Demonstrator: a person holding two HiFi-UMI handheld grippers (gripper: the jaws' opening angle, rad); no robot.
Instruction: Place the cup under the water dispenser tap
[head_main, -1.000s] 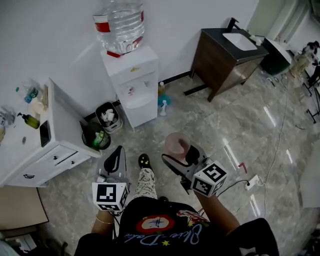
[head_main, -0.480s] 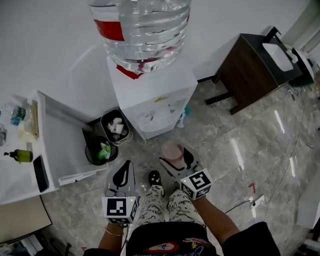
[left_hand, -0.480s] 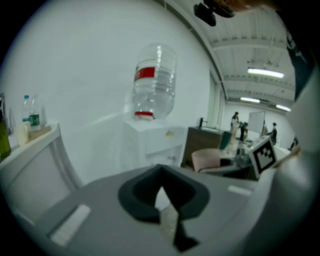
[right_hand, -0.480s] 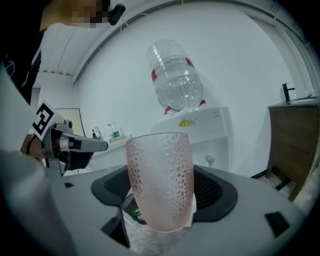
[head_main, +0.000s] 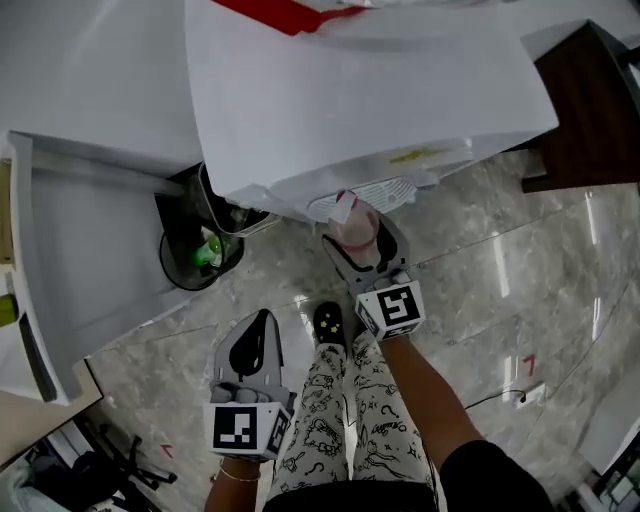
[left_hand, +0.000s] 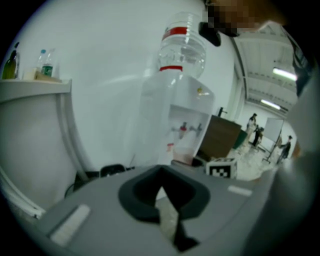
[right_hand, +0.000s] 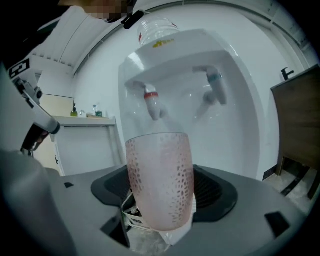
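No print could be read. A small yellow mark (head_main: 420, 155) on the water dispenser (head_main: 350, 90) top was too blurred to make out; the left cube (head_main: 245, 428) and right cube (head_main: 392, 308) bore only black-and-white square patterns.

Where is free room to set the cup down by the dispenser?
The recess under the red tap and blue tap looks bare for the cup. The floor between the dispenser and the dark cabinet is open too. Left of the dispenser the bins crowd it.
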